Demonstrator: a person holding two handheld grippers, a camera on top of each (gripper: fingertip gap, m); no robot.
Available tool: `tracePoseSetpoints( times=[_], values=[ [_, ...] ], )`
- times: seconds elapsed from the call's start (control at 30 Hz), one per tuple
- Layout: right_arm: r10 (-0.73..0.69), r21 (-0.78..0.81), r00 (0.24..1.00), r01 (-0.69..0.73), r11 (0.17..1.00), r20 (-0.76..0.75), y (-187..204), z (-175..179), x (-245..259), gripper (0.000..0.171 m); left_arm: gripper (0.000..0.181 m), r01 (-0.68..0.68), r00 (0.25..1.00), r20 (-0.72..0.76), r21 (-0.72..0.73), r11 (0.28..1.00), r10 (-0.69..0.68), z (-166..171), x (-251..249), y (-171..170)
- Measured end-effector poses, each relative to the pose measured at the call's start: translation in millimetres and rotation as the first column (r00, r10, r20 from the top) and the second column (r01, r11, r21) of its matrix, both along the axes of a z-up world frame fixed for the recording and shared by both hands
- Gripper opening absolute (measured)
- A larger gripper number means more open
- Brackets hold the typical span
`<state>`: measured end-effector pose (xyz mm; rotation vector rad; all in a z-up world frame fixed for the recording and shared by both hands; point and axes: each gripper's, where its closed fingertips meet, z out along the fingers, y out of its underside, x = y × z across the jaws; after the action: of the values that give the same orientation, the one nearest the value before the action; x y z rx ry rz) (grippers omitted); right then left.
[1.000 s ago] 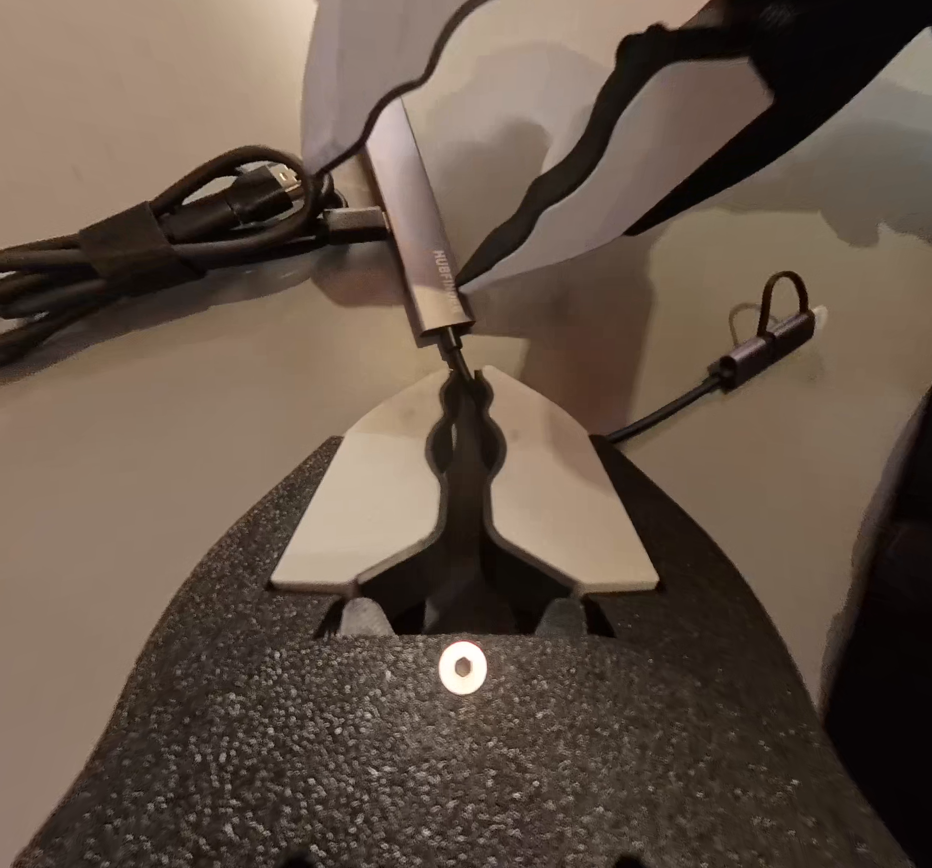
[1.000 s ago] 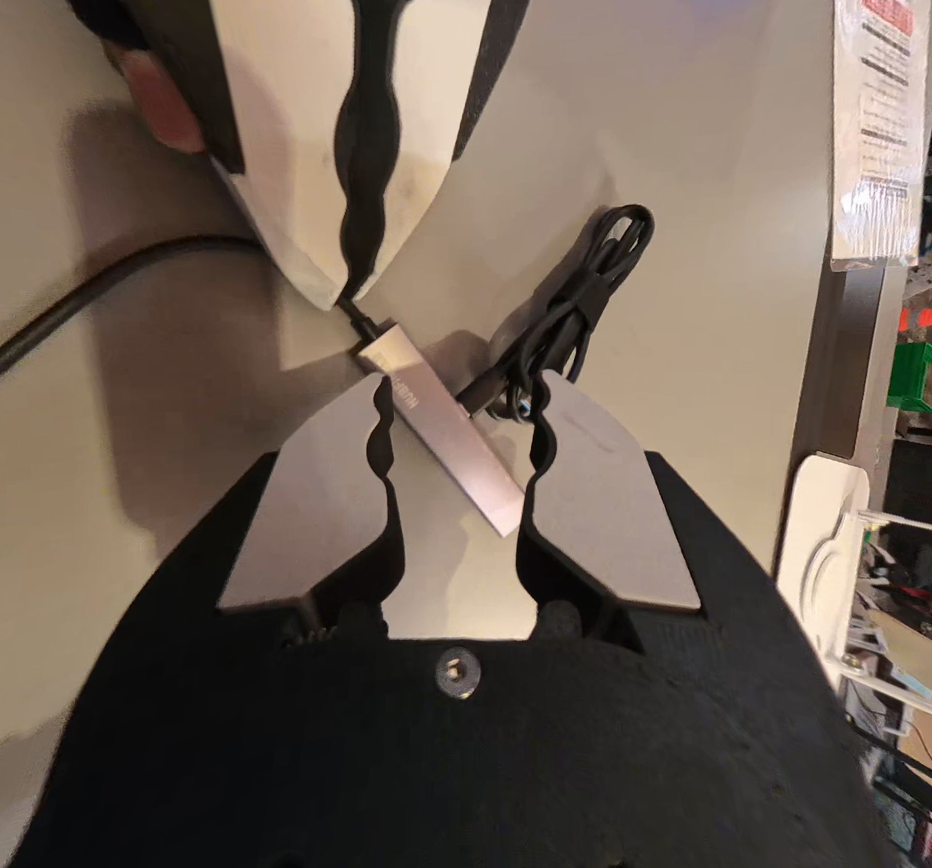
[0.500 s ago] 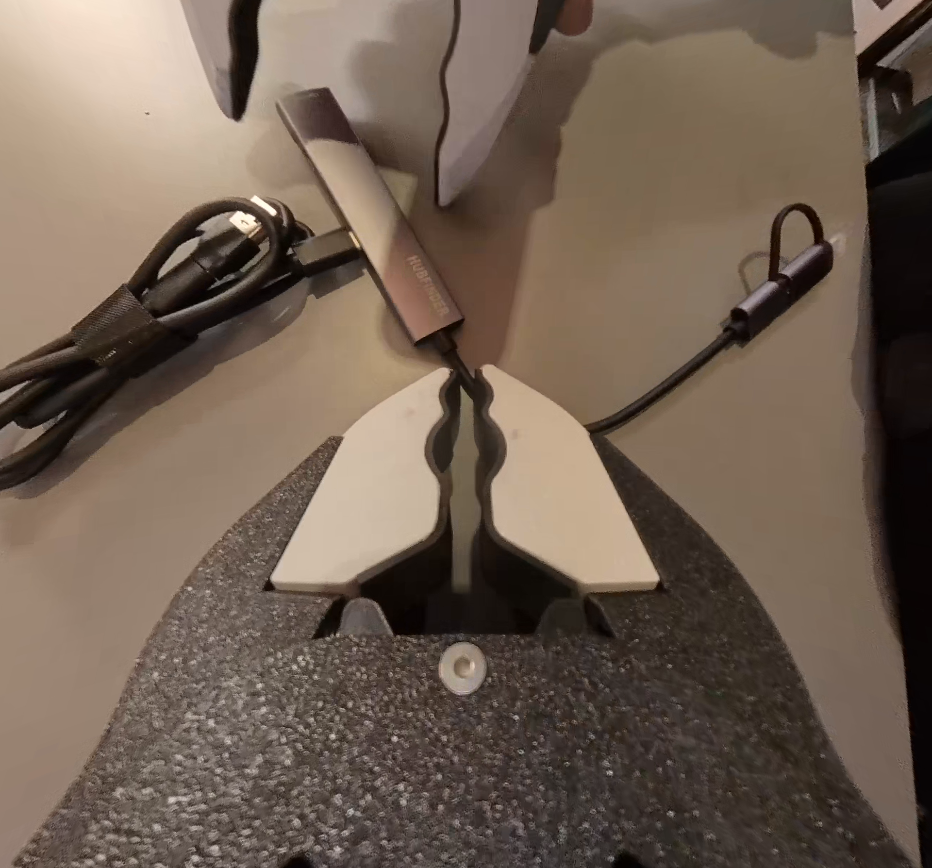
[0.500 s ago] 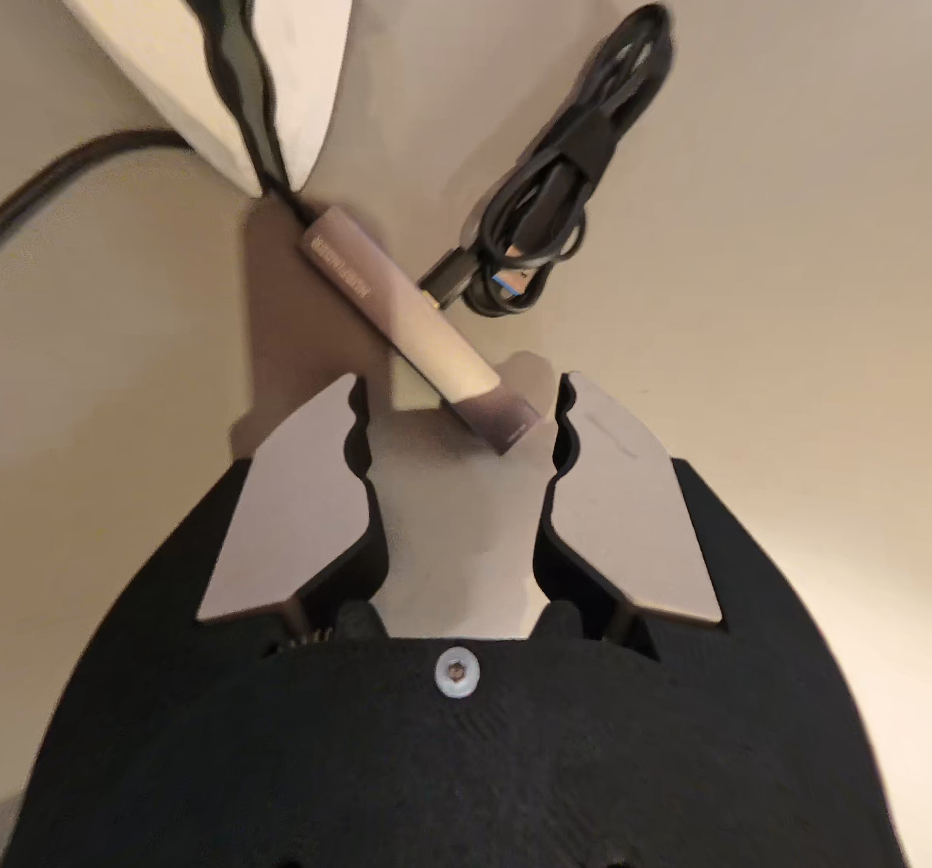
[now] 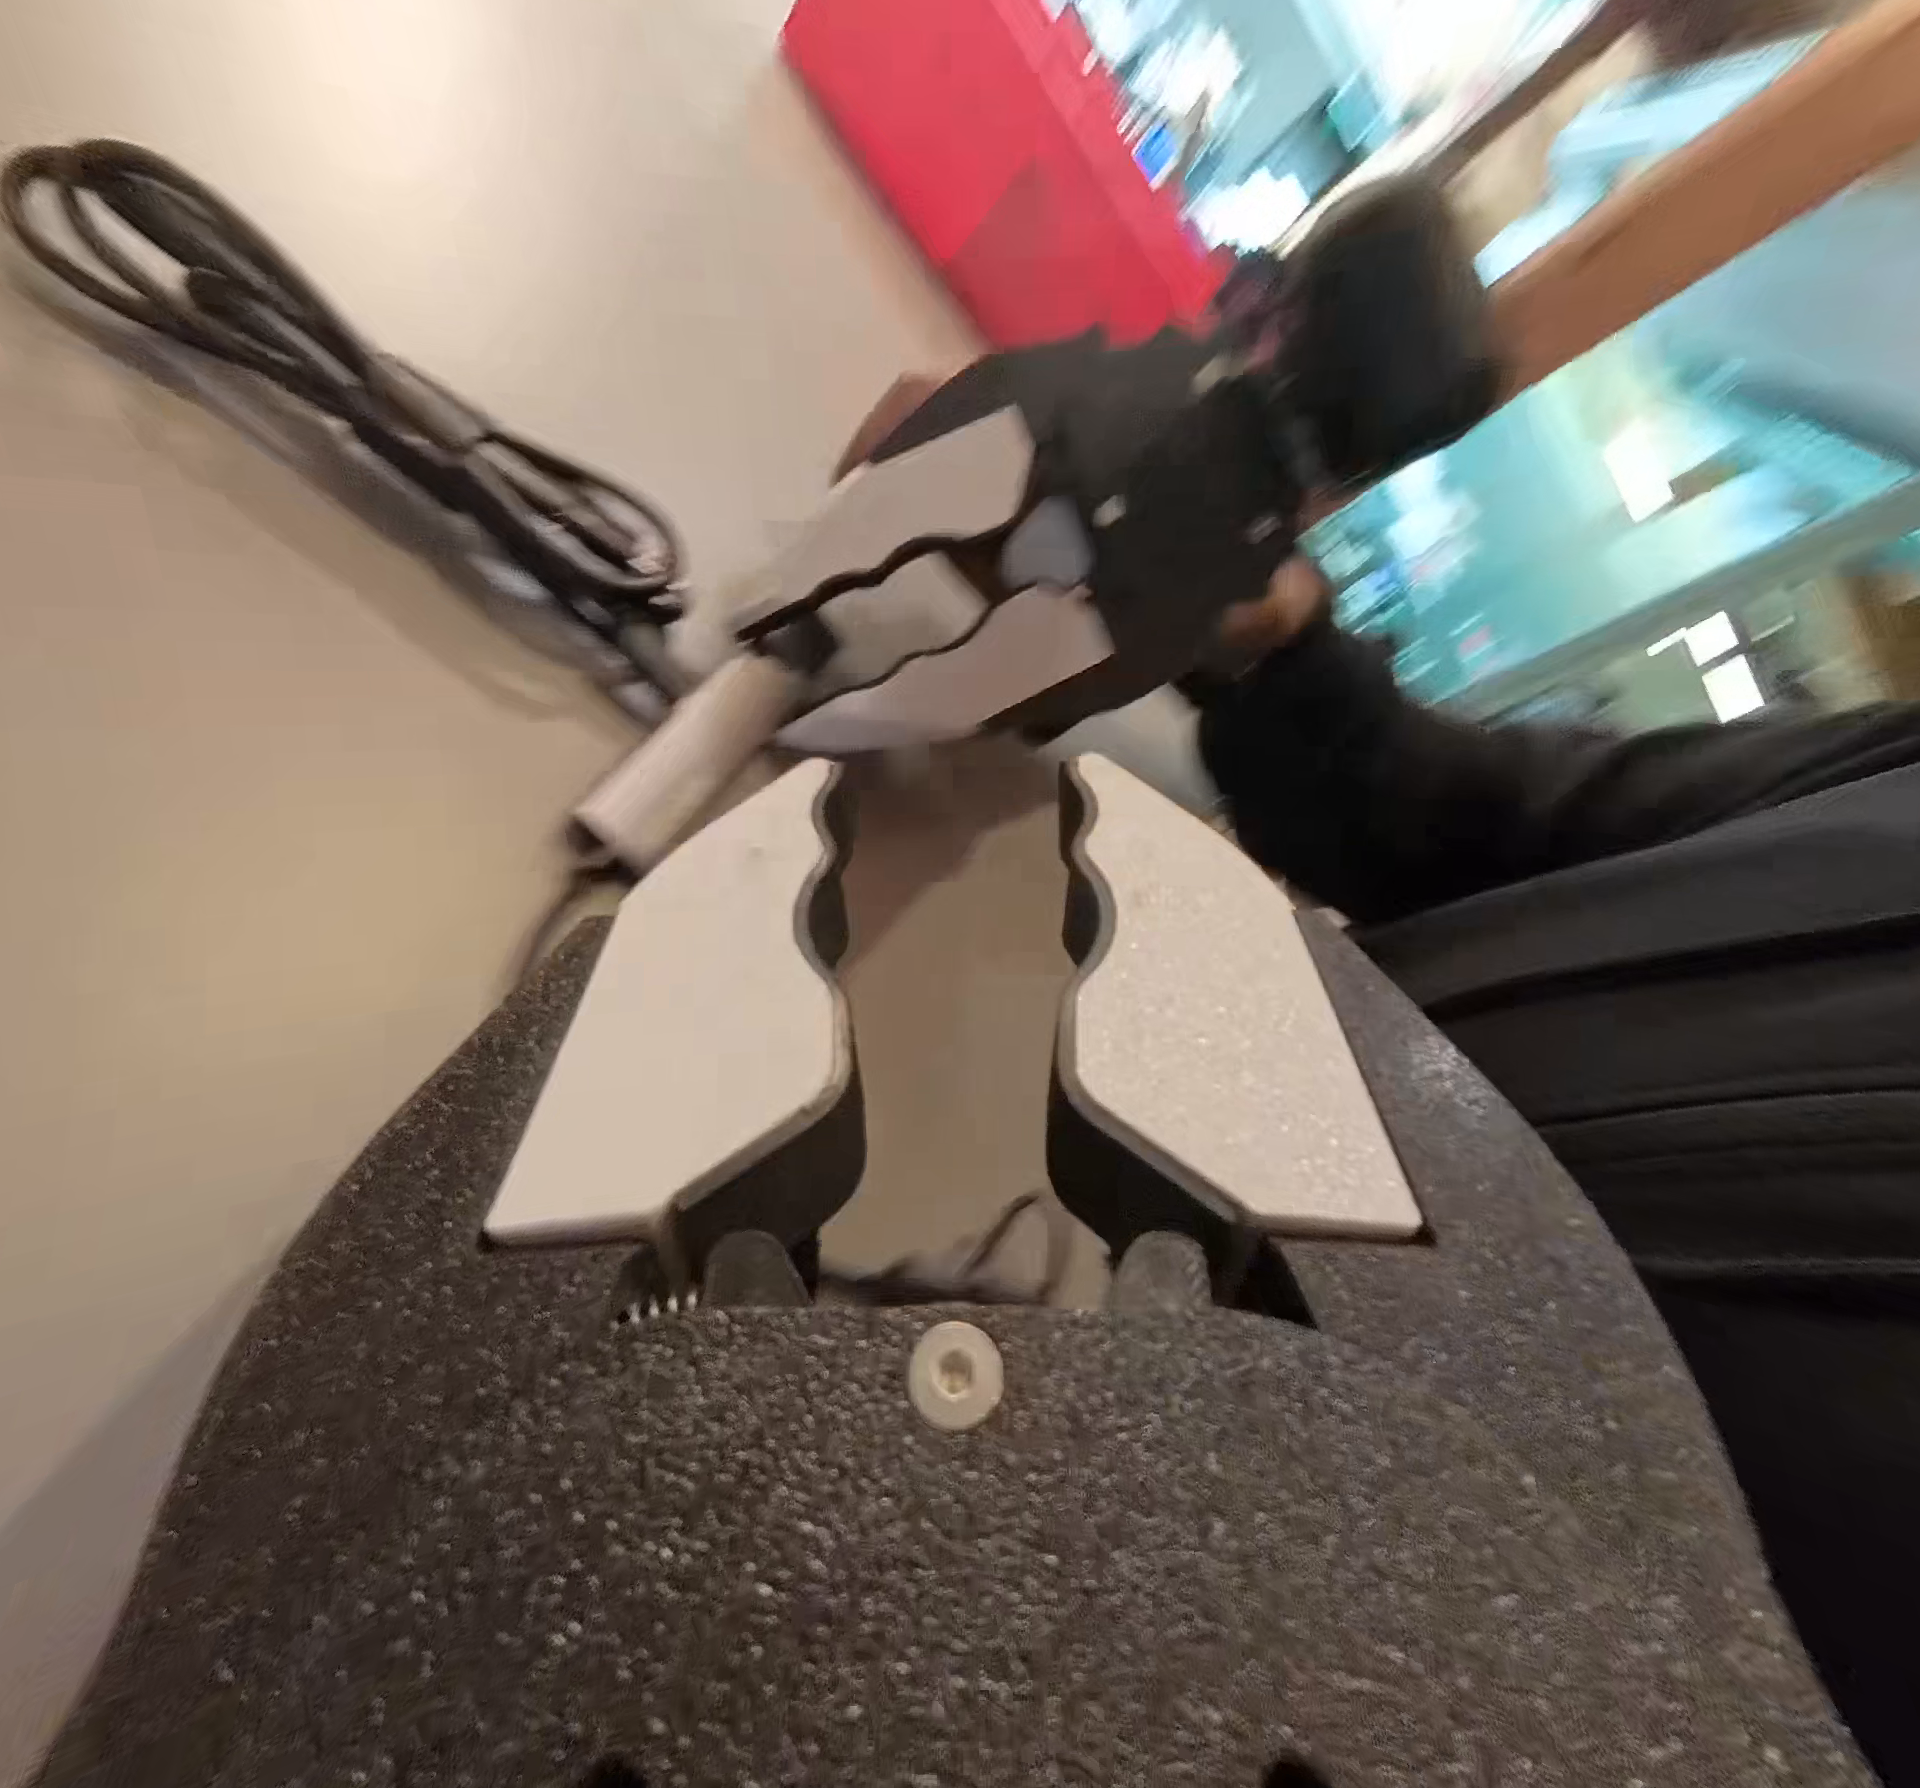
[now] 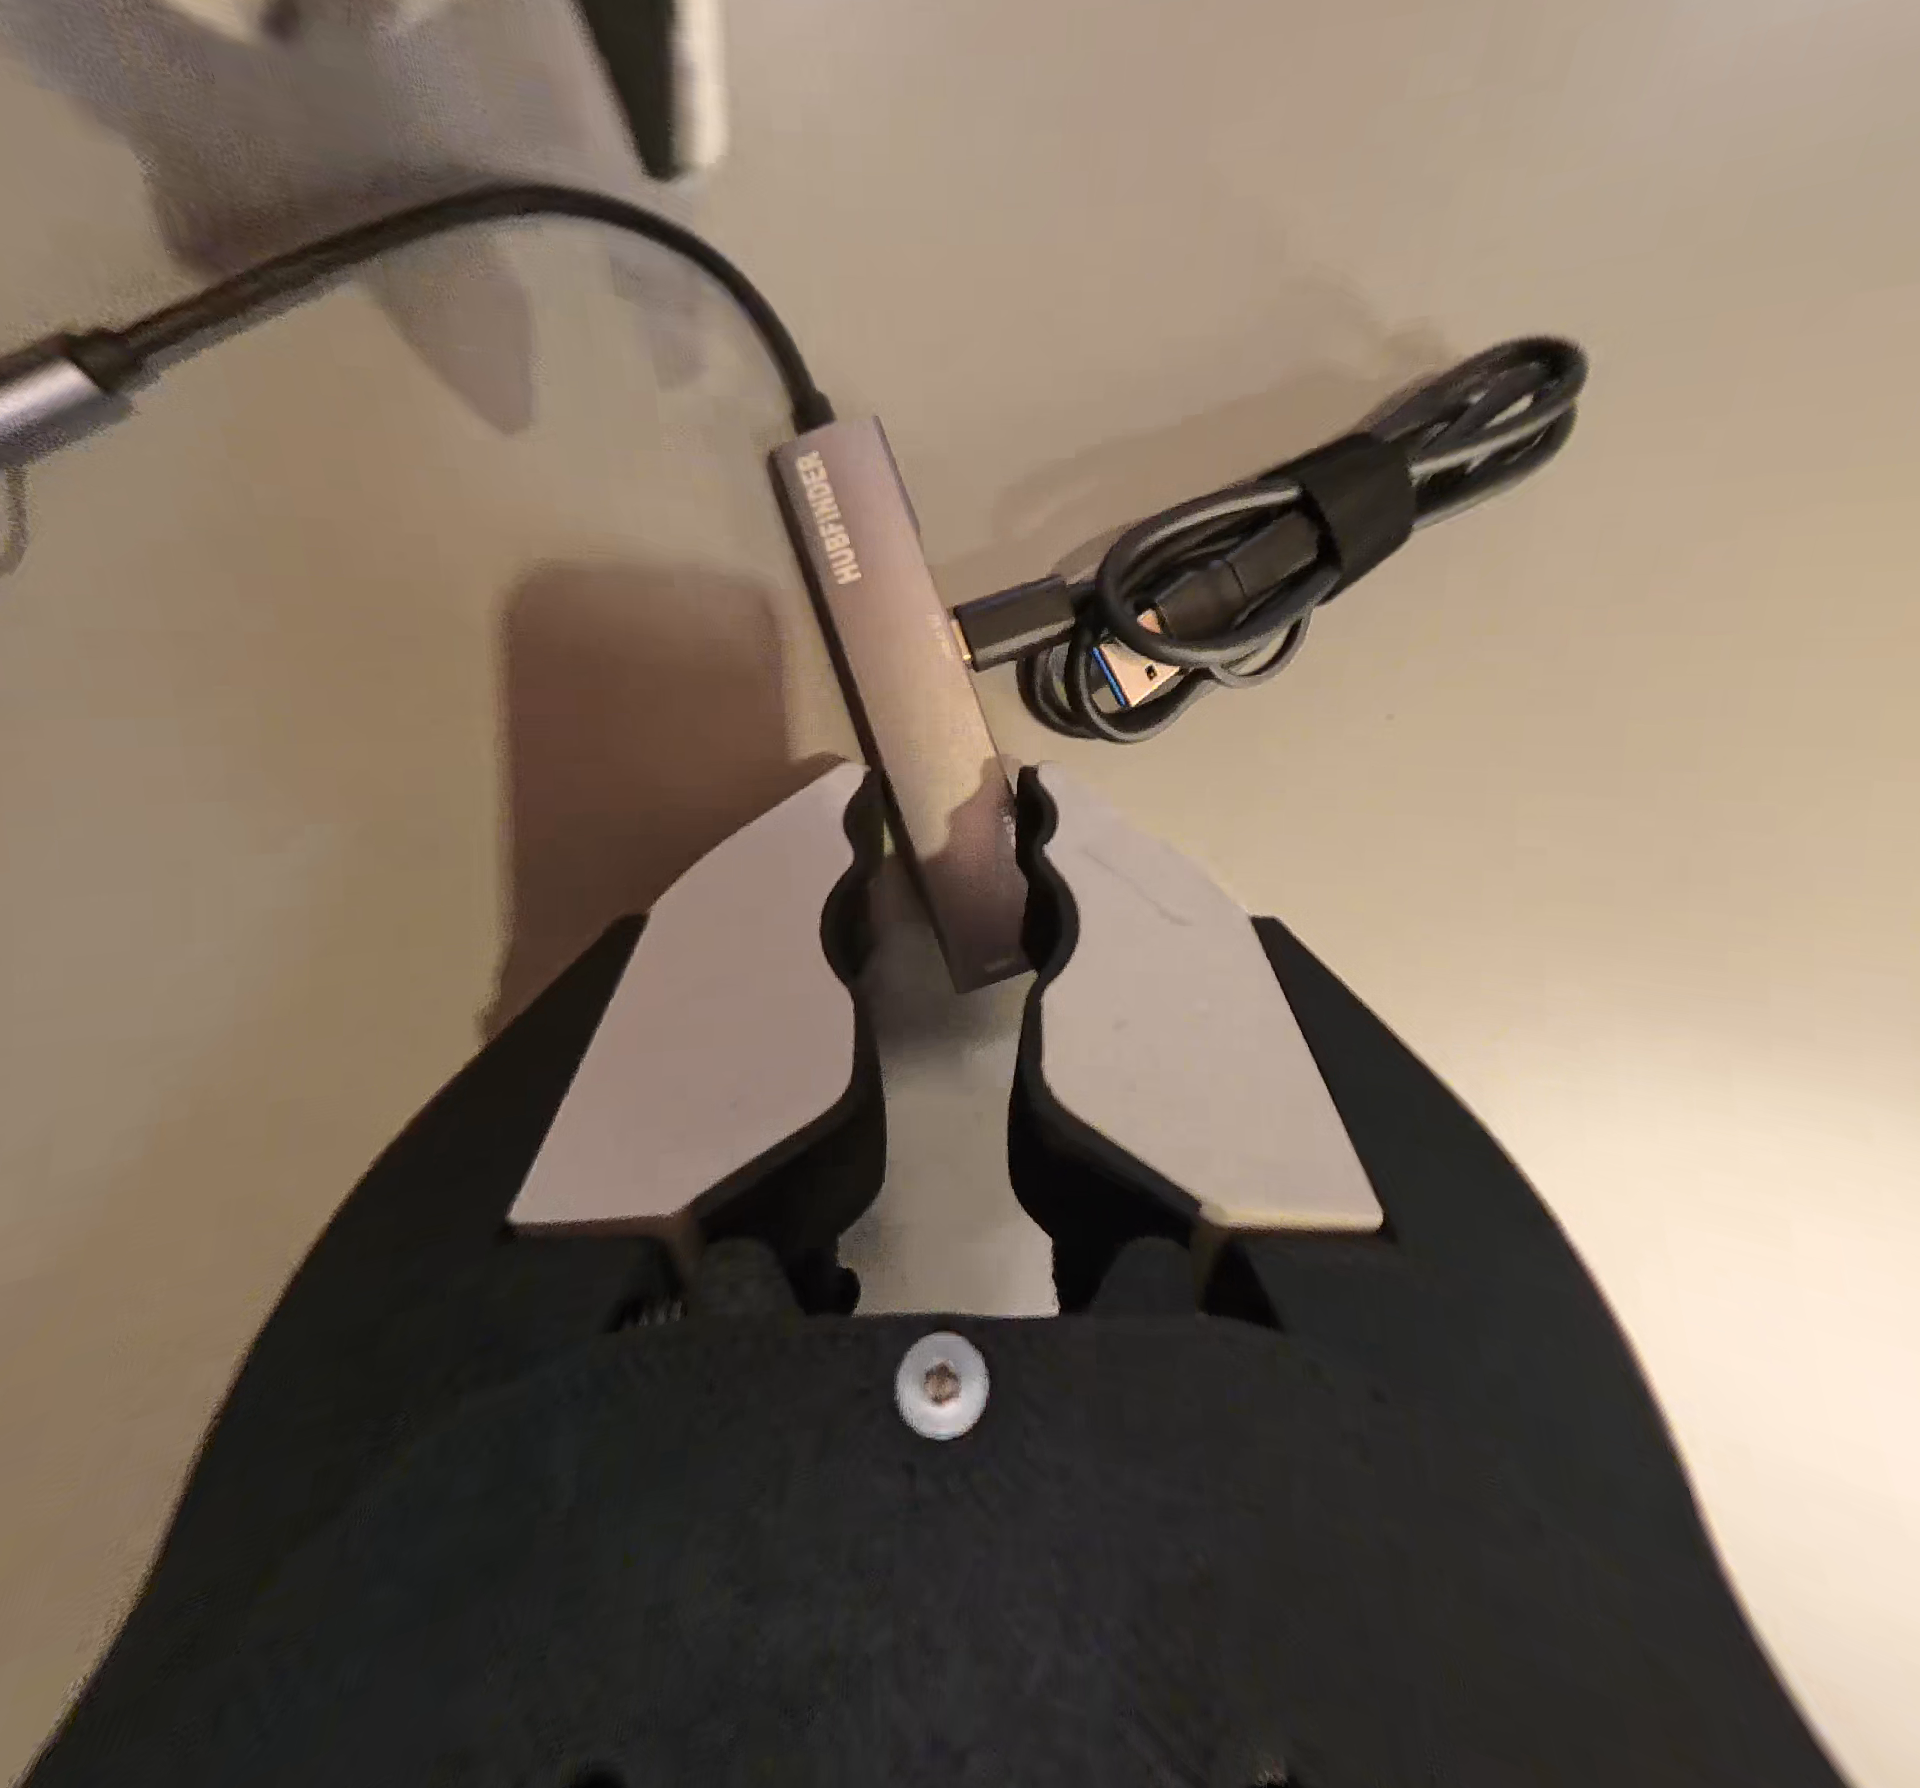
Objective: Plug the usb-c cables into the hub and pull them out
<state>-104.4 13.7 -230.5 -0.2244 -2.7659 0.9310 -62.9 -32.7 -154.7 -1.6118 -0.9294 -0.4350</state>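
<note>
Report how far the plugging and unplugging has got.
Done: the bundled cable's plug sits in the hub's side port. In hand: right gripper clamps the hub's near end; left gripper is open, empty. Left: pulling that plug out.

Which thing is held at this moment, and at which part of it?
The right hand-held gripper holds the hub at its near end, opposite its own cable. The left hand-held gripper is open and holds nothing.
</note>
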Motion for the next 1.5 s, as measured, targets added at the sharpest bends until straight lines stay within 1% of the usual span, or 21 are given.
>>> tracePoseSetpoints(
  times=[0.03, 0.07, 0.17, 0.23, 0.27, 0.37, 0.5, 0.57, 0.7, 0.77, 0.83, 0.87, 0.93, 1.0, 1.03, 1.1, 1.17, 1.23, 1.33, 1.43, 1.5],
  values=[
    [-0.039, -0.036, 0.999, 0.039, 0.999, -0.007, 1.7, 2.5, -0.9, 0.024, 0.038, -0.018, 0.999, 0.035, 0.088, 0.996, 0.015, 11.8, 5.1, 8.1],
    [-0.086, -0.073, 0.996, 0.085, 0.994, -0.011, 3.7, 5.0, -2.2, 0.024, 0.038, -0.038, 0.997, 0.075, 0.152, 0.988, 0.027, 19.1, 9.4, 16.6],
    [-0.231, -0.164, 0.973, 0.227, 0.96, -0.006, 12.7, 11.8, -6.3, 0.024, 0.038, -0.087, 0.98, 0.197, 0.278, 0.957, 0.032, 26.5, 19.2, 45.8],
    [-0.319, -0.225, 0.947, 0.316, 0.922, 0.028, 20.1, 18.0, -7.3, 0.023, 0.038, -0.117, 0.958, 0.286, 0.353, 0.928, 0.012, 26.2, 22.8, 65.2],
    [-0.35, -0.251, 0.935, 0.351, 0.902, 0.052, 24.1, 21.1, -6.5, 0.023, 0.038, -0.148, 0.944, 0.329, 0.364, 0.92, 0.022, 21.8, 21.2, 72.7],
    [-0.415, -0.313, 0.903, 0.427, 0.848, 0.108, 39.1, 29.9, -3.2, 0.023, 0.037, -0.261, 0.904, 0.41, 0.305, 0.916, 0.121, -1.3, 9.9, 85.8],
    [-0.447, -0.367, 0.876, 0.483, 0.795, 0.183, 61.5, 36.8, 5.2, 0.023, 0.038, -0.372, 0.862, 0.446, 0.233, 0.899, 0.241, -21.1, -7.4, 93.7],
    [-0.441, -0.398, 0.868, 0.496, 0.772, 0.227, 70.0, 38.9, 11.3, 0.022, 0.039, -0.401, 0.849, 0.455, 0.223, 0.889, 0.269, -25.2, -14.7, 100.3],
    [-0.392, -0.438, 0.865, 0.498, 0.749, 0.312, 78.0, 39.4, 27.4, 0.022, 0.038, -0.427, 0.831, 0.488, 0.256, 0.868, 0.265, -29.6, -26.4, 120.2],
    [-0.358, -0.455, 0.876, 0.476, 0.753, 0.323, 77.7, 39.2, 35.4, 0.022, 0.031, -0.444, 0.832, 0.476, 0.266, 0.856, 0.284, -29.9, -32.9, 126.3],
    [-0.348, -0.481, 0.888, 0.456, 0.749, 0.3, 79.7, 43.9, 38.6, 0.022, 0.016, -0.447, 0.842, 0.443, 0.252, 0.858, 0.308, -31.7, -36.0, 129.1],
    [-0.342, -0.491, 0.896, 0.443, 0.75, 0.285, 81.3, 46.0, 39.4, 0.022, 0.012, -0.438, 0.853, 0.421, 0.255, 0.862, 0.309, -30.3, -36.4, 130.7],
    [-0.311, -0.511, 0.91, 0.411, 0.755, 0.273, 84.0, 49.3, 42.0, 0.021, 0.01, -0.4, 0.884, 0.365, 0.272, 0.875, 0.291, -23.6, -35.2, 134.5],
    [-0.269, -0.533, 0.929, 0.366, 0.763, 0.253, 87.8, 53.7, 44.0, 0.018, 0.008, -0.339, 0.925, 0.27, 0.273, 0.9, 0.266, -15.0, -32.2, 139.3],
    [-0.276, -0.543, 0.937, 0.35, 0.763, 0.215, 92.9, 56.8, 40.9, 0.01, 0.008, -0.309, 0.942, 0.21, 0.241, 0.92, 0.261, -13.5, -31.0, 140.5],
    [-0.272, -0.568, 0.958, 0.275, 0.775, 0.093, 103.3, 67.2, 34.9, 0.012, 0.007, -0.249, 0.968, 0.077, 0.146, 0.958, 0.24, -12.0, -27.6, 140.9],
    [-0.256, -0.572, 0.965, 0.178, 0.8, -0.057, 112.9, 78.8, 30.3, 0.016, 0.007, -0.197, 0.98, -0.026, 0.027, 0.98, 0.198, -13.5, -23.3, 139.3],
    [-0.206, -0.529, 0.954, 0.062, 0.846, -0.219, 117.2, 84.1, 29.6, 0.02, 0.008, -0.142, 0.987, -0.079, -0.066, 0.988, 0.136, -15.2, -17.3, 139.0],
    [-0.063, -0.361, 0.908, -0.101, 0.927, -0.415, 114.3, 73.9, 33.7, 0.03, 0.008, -0.048, 0.997, -0.074, -0.14, 0.989, 0.038, -18.6, -6.0, 144.1],
    [0.084, -0.179, 0.858, -0.2, 0.963, -0.506, 108.3, 54.8, 38.9, 0.04, 0.008, 0.01, 0.998, -0.067, -0.171, 0.985, -0.021, -20.4, 2.5, 152.0],
    [0.125, -0.134, 0.858, -0.219, 0.967, -0.497, 104.2, 47.0, 42.5, 0.04, 0.008, 0.025, 0.998, -0.055, -0.18, 0.983, -0.036, -22.3, 5.5, 155.7]
  ],
)
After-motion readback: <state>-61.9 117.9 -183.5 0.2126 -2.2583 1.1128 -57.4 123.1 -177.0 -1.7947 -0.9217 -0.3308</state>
